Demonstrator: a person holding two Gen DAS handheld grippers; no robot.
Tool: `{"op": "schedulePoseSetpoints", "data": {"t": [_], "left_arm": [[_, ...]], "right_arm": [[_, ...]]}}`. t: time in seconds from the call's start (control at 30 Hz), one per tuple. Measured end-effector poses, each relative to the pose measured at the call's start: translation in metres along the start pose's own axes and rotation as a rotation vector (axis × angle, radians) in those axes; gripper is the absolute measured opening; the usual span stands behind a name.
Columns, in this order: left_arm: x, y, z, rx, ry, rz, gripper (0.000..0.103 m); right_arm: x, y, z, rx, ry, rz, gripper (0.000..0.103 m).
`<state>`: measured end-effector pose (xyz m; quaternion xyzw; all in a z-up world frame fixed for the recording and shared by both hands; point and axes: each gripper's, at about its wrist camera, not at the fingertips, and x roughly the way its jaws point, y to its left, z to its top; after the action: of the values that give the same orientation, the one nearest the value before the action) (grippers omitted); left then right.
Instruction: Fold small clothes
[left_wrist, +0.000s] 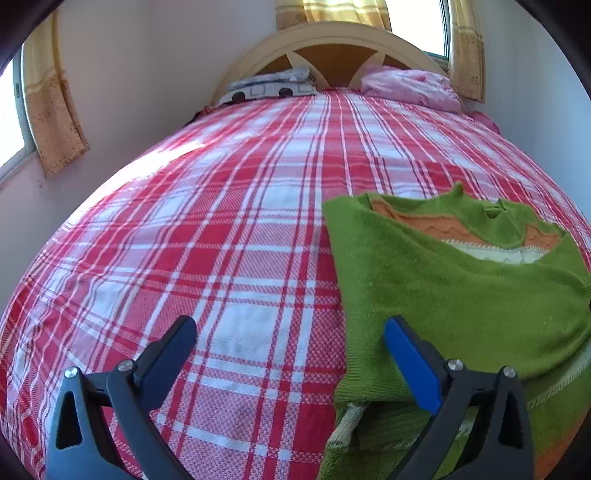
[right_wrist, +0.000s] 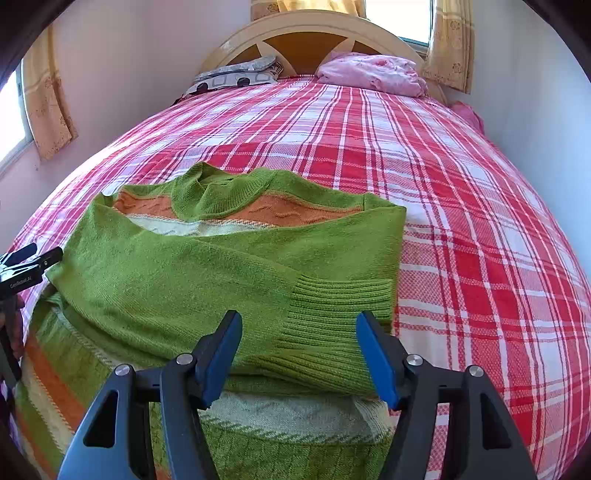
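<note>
Two grippers are in our hands, both pointing down at a bed covered with a red-and-white plaid woven bedspread (left_wrist: 229, 229). Our right gripper (right_wrist: 299, 332) has its blue-padded jaws spread apart, and nothing is pinched between them: the ribbed cuff (right_wrist: 332, 314) of a sleeve lies in the gap just ahead of the pads without being pressed by either. That cuff belongs to a small green knitted sweater with orange and cream stripes (right_wrist: 207, 273), which lies flat on the bedspread directly below and ahead of this gripper, its sleeves folded across the chest and its collar pointing away from us. Our left gripper (left_wrist: 291, 332) is likewise released and empty; its jaws stand wide, with bare plaid cloth between them, and the sweater's edge lies under its right finger (left_wrist: 410, 354), so the garment sits to the right of this tool. Seen from the right wrist, the left gripper shows at the far left edge, just beside the sweater's shoulder. Far beyond both tools, against a cream arched headboard (right_wrist: 306, 33), rest a grey patterned pillow (right_wrist: 236, 75) on the left and a crumpled pink pillow (right_wrist: 373, 74) on the right.
</note>
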<state>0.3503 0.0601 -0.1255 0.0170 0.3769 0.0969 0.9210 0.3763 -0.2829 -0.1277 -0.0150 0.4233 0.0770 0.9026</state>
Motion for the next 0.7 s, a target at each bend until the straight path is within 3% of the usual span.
{"op": "schedulePoseSetpoints", "data": {"t": [0.07,0.13,0.33,0.47,0.7], "left_arm": [[0.007,-0.002,-0.002,0.017,0.043,-0.007,0.103],[0.022,-0.007,-0.012,0.056,0.114,-0.035,0.103],[0.013,-0.001,-0.02,0.031,0.086,-0.054,0.103],[0.011,-0.004,-0.019,0.038,0.075,-0.044,0.103],[-0.024,-0.004,-0.03,0.051,0.009,-0.06,0.103]], "right_arm": [[0.014,0.0,-0.003,-0.01,0.049,-0.009,0.065],[0.017,0.004,-0.009,-0.057,0.022,-0.02,0.065],[0.007,0.01,-0.022,-0.076,-0.003,-0.058,0.065],[0.015,0.004,-0.014,-0.045,0.014,-0.036,0.065],[-0.002,0.013,-0.02,-0.047,-0.022,-0.073,0.065]]}}
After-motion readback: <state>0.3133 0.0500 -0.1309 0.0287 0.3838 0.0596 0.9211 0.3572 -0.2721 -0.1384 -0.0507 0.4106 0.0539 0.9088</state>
